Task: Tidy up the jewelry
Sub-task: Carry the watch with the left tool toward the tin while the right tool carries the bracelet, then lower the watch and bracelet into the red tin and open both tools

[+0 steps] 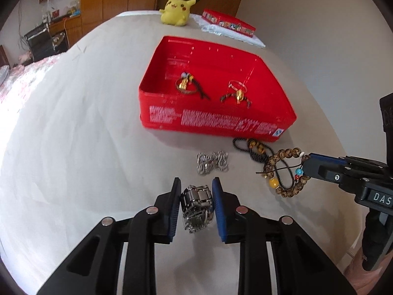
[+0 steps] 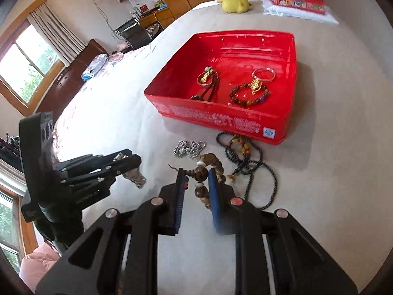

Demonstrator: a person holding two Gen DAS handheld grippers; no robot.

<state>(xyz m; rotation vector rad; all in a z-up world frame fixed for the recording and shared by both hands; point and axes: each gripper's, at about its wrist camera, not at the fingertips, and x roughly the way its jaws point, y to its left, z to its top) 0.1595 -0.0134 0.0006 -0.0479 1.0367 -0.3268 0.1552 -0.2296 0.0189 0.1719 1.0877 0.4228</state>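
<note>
Left tongs (image 1: 196, 205) clamp metal watch (image 1: 197, 205), right tongs (image 2: 196, 191) clamp bead bracelet (image 2: 205, 179); next: carry both into red box (image 1: 216, 120)

Bright daylight from window (image 2: 29, 66) — fisheye-bent edges.

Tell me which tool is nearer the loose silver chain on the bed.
Left. The left tool, gripping a metal watch band, is just behind the silver chain; the right tool is off to its side.
</note>
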